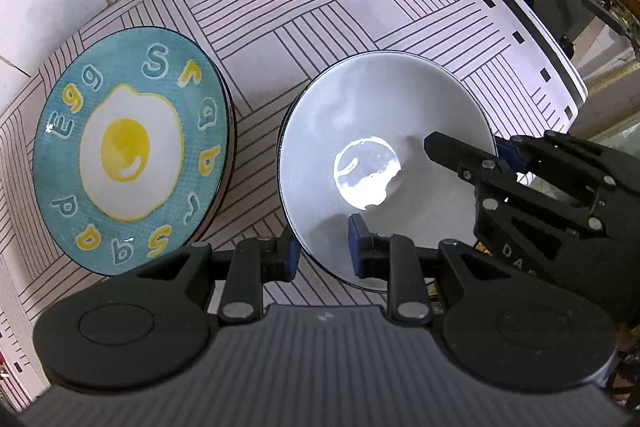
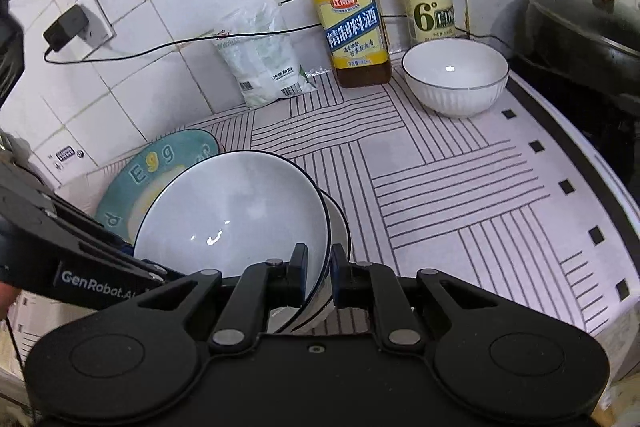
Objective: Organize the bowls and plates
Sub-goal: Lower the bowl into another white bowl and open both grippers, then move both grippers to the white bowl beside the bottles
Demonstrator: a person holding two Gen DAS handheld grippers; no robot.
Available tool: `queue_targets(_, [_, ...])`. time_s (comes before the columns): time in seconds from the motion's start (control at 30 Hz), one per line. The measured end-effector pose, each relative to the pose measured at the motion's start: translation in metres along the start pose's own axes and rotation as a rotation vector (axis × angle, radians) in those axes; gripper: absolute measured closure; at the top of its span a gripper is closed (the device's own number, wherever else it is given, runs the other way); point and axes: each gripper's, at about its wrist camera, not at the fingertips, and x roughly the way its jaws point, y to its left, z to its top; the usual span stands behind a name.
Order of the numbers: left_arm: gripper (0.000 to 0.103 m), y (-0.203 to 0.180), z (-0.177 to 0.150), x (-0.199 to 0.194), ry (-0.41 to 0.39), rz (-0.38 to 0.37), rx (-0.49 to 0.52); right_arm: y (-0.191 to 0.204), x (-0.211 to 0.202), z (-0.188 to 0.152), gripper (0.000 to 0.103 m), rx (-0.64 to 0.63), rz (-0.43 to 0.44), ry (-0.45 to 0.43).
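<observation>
The landmark is the white plate (image 1: 384,163), a deep one with a dark rim line, held above the striped mat (image 1: 304,27) on the worktop. To its left the teal egg plate (image 1: 128,147) lies flat on the mat on top of at least one other plate, whose edge shows beneath it; the two are close but apart.

At the white plate's near rim, the left hand-held gripper (image 1: 324,251) straddles the edge, one blue pad outside and one inside, the jaws narrow; whether they press the rim cannot be told. At the plate's right rim the right hand-held gripper (image 2: 320,269) is clamped on the edge, one finger inside and one outside. In the right wrist view a second white dish shows directly under the plate.

Behind the plate, against the tiled wall, stand a white bag (image 2: 264,55) and two bottles (image 2: 348,7). Behind and to the right of the plate a ribbed white bowl (image 2: 456,75) sits upright on the mat. Farthest right is a dark lidded pot (image 2: 580,27).
</observation>
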Motion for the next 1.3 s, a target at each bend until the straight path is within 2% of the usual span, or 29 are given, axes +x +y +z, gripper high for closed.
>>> queue_targets(0.37, [0.078, 0.008, 0.001, 0.013, 0.021, -0.018, -0.002, 0.021, 0.013, 0.002, 0.088, -0.167, -0.099, 0.004])
queue_targets(0.53, [0.077, 0.01, 0.002, 0.013, 0.014, -0.03, -0.017, 0.022, 0.018, 0.004, 0.088, -0.178, -0.112, 0.008])
queue_targets(0.6, [0.071, 0.01, 0.001, 0.012, 0.018, -0.031, -0.027, 0.021, 0.019, 0.005, 0.087, -0.167, -0.108, 0.014])
queue_targets(0.73, [0.066, 0.006, -0.003, 0.003, 0.002, -0.02, -0.011, 0.023, 0.018, 0.004, 0.086, -0.145, -0.107, 0.021])
queue_targets(0.93, [0.064, 0.001, -0.009, -0.02, -0.042, 0.004, 0.03, 0.023, 0.008, 0.003, 0.073, -0.102, -0.067, 0.021])
queue_targets(1.0, [0.064, -0.001, -0.011, -0.029, -0.059, 0.018, 0.045, 0.023, 0.001, 0.004, 0.062, -0.103, -0.073, 0.014])
queue_targets(1.07, [0.064, -0.003, -0.014, -0.038, -0.074, 0.021, 0.054, 0.024, -0.007, 0.004, 0.06, -0.129, -0.103, 0.002])
queue_targets(1.3, [0.064, -0.009, -0.02, -0.063, -0.115, 0.025, 0.07, 0.021, -0.039, 0.007, 0.056, -0.144, -0.105, -0.039])
